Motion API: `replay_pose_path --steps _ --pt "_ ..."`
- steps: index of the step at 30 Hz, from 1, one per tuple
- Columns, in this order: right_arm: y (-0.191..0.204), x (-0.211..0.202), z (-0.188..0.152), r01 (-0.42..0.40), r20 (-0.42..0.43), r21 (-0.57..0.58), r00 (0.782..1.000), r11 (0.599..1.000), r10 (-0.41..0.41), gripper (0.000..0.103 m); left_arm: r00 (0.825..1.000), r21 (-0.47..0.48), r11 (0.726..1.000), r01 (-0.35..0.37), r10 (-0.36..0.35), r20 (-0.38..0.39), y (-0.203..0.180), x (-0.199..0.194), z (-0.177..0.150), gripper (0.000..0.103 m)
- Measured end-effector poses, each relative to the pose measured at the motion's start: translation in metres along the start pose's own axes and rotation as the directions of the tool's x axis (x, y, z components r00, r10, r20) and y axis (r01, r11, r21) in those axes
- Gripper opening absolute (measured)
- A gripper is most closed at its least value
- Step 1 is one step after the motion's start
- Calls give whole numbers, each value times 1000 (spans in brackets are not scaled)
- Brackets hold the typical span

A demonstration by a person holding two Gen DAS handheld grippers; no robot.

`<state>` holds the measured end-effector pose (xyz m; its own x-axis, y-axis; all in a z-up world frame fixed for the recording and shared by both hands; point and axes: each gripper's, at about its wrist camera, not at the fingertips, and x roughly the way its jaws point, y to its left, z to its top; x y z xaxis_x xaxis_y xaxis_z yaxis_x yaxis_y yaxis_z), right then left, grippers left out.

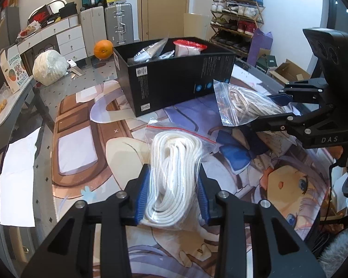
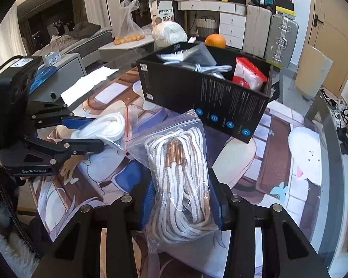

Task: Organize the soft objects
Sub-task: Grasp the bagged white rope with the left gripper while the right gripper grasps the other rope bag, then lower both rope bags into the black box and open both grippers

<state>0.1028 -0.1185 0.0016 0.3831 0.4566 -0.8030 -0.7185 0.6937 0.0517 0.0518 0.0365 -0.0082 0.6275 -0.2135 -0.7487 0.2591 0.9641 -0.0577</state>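
Observation:
My left gripper [image 1: 172, 192] is shut on a clear zip bag of white rope [image 1: 174, 173], held over the printed table mat; the same bag shows in the right wrist view [image 2: 109, 125]. My right gripper [image 2: 181, 199] is shut on a clear zip bag of brown-and-white striped rope [image 2: 181, 185]; that bag also shows in the left wrist view [image 1: 241, 102], to the right of the left gripper. An open black box [image 1: 174, 78] stands beyond both bags and holds a red-and-white packet [image 2: 248, 74] and bagged white cables [image 2: 197, 62].
An orange [image 1: 103, 48] and a white wrapped bundle [image 1: 49, 67] sit behind the box. A sheet of white paper [image 1: 18, 178] lies at the table's left edge. Suitcases [image 1: 118, 23], drawers and a shoe rack [image 1: 236, 16] stand along the far wall.

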Motion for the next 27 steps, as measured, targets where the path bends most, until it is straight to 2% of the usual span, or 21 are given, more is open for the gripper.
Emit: replay_pose_path --steps 6,15,27 --pt "-1 -17 3 1 40 0 999 1000 -1 42 999 -32 999 12 -10 50 2 -14 12 35" --pt "-13 -51 24 13 141 32 990 999 -18 42 989 -101 995 10 5 146 17 -30 53 35" --pt "-43 -55 69 43 215 140 974 989 -73 42 977 -136 991 1 28 211 33 -11 107 35"
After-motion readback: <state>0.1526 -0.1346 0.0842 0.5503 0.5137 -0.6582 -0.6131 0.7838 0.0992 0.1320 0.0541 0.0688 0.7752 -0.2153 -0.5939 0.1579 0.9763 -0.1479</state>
